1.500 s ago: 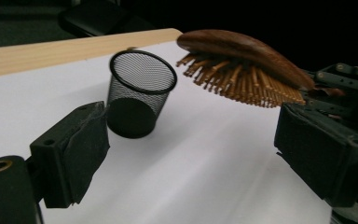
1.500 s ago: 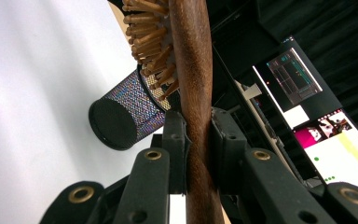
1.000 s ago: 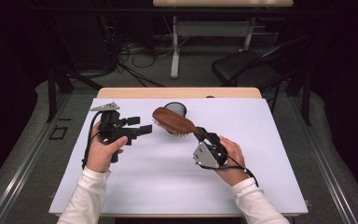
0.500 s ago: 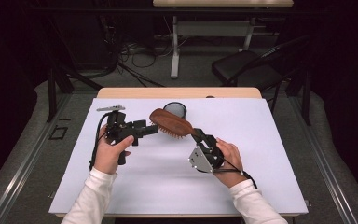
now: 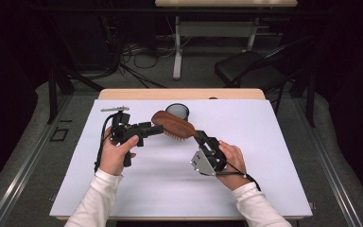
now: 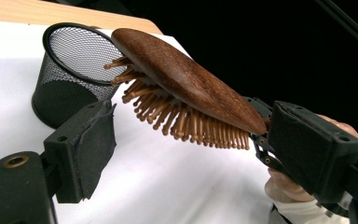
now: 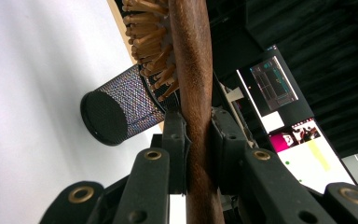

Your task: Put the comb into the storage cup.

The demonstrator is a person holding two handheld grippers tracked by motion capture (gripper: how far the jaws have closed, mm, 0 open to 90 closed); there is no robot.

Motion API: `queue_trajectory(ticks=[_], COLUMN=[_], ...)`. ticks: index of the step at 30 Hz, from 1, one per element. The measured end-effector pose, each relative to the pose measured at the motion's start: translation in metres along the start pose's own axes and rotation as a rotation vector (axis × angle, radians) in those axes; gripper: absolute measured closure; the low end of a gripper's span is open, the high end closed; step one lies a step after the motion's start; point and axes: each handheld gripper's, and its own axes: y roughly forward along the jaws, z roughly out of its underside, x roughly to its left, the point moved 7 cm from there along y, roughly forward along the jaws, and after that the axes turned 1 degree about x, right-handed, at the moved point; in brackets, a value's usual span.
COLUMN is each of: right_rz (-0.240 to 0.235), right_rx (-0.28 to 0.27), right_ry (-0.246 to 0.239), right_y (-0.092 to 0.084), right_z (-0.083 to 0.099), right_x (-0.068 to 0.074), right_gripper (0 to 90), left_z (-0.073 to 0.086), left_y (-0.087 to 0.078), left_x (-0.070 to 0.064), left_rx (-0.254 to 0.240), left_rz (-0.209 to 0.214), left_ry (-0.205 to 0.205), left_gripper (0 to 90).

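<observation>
A wooden hairbrush (image 5: 172,124) hangs above the white sheet, bristles down. My right gripper (image 5: 202,138) is shut on its handle, and in the right gripper view both pads clamp the handle (image 7: 196,140) at my right gripper (image 7: 198,126). My left gripper (image 5: 156,128) points right, its tips at the brush head's near end. In the left gripper view my left gripper (image 6: 200,135) stands open, with the brush head (image 6: 186,84) across the gap just beyond the pads (image 6: 88,149), which do not press on it.
A black mesh cup (image 5: 177,112) stands upright on the white sheet (image 5: 264,156) just behind the brush, also seen as the cup (image 6: 70,70) and the cup (image 7: 121,112). The wooden table edge (image 5: 137,94) lies beyond. A chair (image 5: 250,66) and a desk leg stand farther back.
My left gripper has moved right, closing on the brush head. The right hand and the brush have stayed almost still.
</observation>
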Motion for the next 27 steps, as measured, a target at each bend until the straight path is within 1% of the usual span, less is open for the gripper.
queue_trajectory(ticks=[3, 4, 6, 7, 10, 15, 16, 18, 19, 20, 21, 22, 23, 24, 27], right_rz=[0.007, 0.007, 0.011, 0.011, 0.016, 0.021, 0.021, 0.02, 0.016, 0.018, 0.02, 0.019, 0.018, 0.021, 0.023], right_rx=[-0.001, -0.001, 0.002, 0.005, -0.003, -0.01, -0.004, -0.012, -0.005, -0.01, -0.015, -0.016, -0.011, -0.016, -0.011], right_ry=[-0.016, -0.011, -0.024, -0.021, -0.032, -0.04, -0.044, -0.045, -0.032, -0.047, -0.047, -0.052, -0.047, -0.049, -0.05], right_y=[0.0, 0.0, 0.0, -0.001, -0.001, -0.001, -0.001, -0.001, -0.001, -0.001, 0.0, 0.0, -0.001, 0.0, -0.001], right_z=[0.0, 0.0, -0.001, -0.001, -0.002, -0.004, -0.004, -0.005, -0.005, -0.005, -0.006, -0.006, -0.006, -0.007, -0.007], right_x=[0.0, 0.001, 0.001, 0.002, 0.002, 0.004, 0.004, 0.005, 0.006, 0.006, 0.006, 0.006, 0.007, 0.007, 0.007], right_gripper=[78.1, 78.1, 78.1, 78.1, 78.0, 78.1, 78.0, 78.0, 78.0, 78.0, 78.0, 78.0, 78.0, 78.0, 78.0], left_z=[0.001, 0.001, 0.002, 0.002, 0.002, 0.0, 0.0, -0.001, -0.001, -0.001, -0.001, -0.002, -0.002, -0.002, -0.003], left_y=[0.002, 0.002, 0.004, 0.004, 0.006, 0.01, 0.011, 0.012, 0.013, 0.014, 0.015, 0.017, 0.018, 0.019, 0.022], left_x=[0.003, 0.004, 0.006, 0.007, 0.008, 0.009, 0.009, 0.01, 0.01, 0.009, 0.01, 0.009, 0.009, 0.007, 0.006], left_rx=[0.006, 0.004, 0.002, 0.002, -0.001, -0.001, -0.001, -0.004, -0.006, -0.006, -0.003, -0.002, -0.002, -0.002, 0.002], left_rz=[-0.009, -0.009, -0.009, -0.009, 0.001, 0.011, 0.013, 0.019, 0.022, 0.023, 0.024, 0.026, 0.034, 0.039, 0.034], left_ry=[-0.013, -0.022, -0.034, -0.043, -0.065, -0.081, -0.089, -0.103, -0.106, -0.109, -0.105, -0.112, -0.11, -0.117, -0.117], left_gripper=[15.1, 15.1, 15.1, 15.1, 15.2, 15.3, 15.3, 15.3, 15.3, 15.3, 15.3, 15.3, 15.3, 15.3, 15.1])
